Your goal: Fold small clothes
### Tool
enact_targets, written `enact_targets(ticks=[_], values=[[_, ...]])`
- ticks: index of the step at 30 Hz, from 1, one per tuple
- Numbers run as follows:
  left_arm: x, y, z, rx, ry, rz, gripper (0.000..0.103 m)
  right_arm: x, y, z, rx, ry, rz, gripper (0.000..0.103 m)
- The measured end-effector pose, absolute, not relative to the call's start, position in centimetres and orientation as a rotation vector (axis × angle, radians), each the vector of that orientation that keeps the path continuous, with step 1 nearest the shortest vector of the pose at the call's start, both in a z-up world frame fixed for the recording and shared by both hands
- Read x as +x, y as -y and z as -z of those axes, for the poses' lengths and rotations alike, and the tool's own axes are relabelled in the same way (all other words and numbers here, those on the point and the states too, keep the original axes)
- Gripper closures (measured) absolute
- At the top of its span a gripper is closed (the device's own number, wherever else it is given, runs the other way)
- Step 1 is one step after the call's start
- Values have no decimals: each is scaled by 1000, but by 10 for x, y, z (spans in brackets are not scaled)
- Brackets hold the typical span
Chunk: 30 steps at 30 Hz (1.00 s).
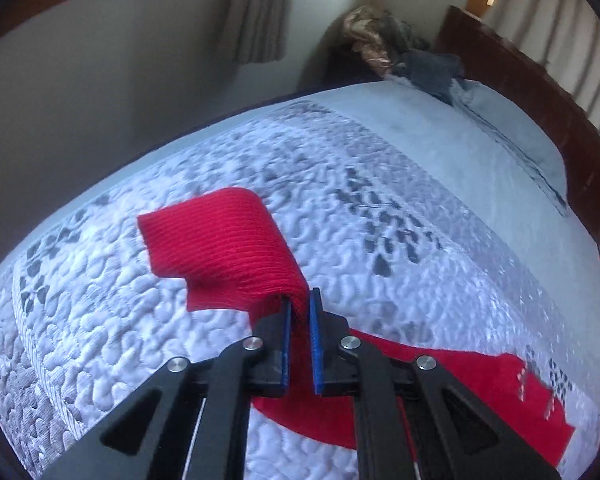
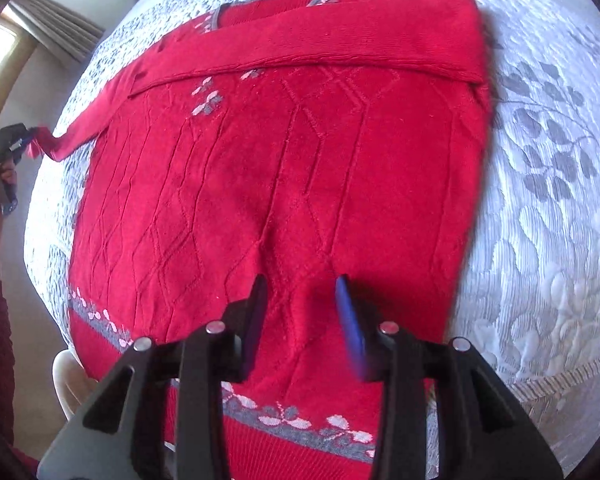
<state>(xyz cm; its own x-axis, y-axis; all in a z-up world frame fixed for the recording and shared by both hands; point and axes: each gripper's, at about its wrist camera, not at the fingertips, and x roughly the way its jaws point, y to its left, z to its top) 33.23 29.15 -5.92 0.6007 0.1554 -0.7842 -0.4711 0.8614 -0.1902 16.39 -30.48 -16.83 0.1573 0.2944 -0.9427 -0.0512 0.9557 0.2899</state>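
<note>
A red knit sweater [image 2: 280, 160] with grey-and-white flower bands lies flat on the bed. One sleeve [image 2: 340, 40] is folded across its chest. The other sleeve [image 1: 220, 240] is lifted off the quilt, its cuff hanging free, and my left gripper [image 1: 300, 300] is shut on it. The right wrist view shows that left gripper [image 2: 24, 140] at the far left edge, pulling the sleeve [image 2: 80, 136] out sideways. My right gripper [image 2: 302, 284] hovers open over the sweater's lower body, with nothing between its fingers. Part of the sweater's body [image 1: 460, 392] shows below the left gripper.
A white and grey quilted bedspread [image 2: 540, 200] covers the bed. A dark wooden headboard [image 1: 540, 100] and a heap of clothes [image 1: 400, 48] lie at the far end. A person's hand [image 2: 0, 184] holds the left gripper. A white plastic chair [image 2: 66, 380] stands beside the bed.
</note>
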Motion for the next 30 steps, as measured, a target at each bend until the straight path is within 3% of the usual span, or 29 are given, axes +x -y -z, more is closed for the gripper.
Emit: enact_targets(ticks=[9, 19, 23, 26, 30], values=[[342, -112, 36, -169, -838, -53, 95, 154, 328, 166, 247, -1373, -229, 67], [338, 34, 106, -24, -1086, 228, 95, 150, 342, 169, 272, -1371, -231, 67], [317, 36, 123, -33, -1175, 327, 89, 153, 341, 166, 255, -1367, -236, 67], [293, 3, 100, -103, -1112, 350, 62, 161, 333, 163, 231, -1369, -259, 67], [290, -47, 77, -91, -1047, 234, 61, 180, 308, 157, 185, -1370, -303, 67]])
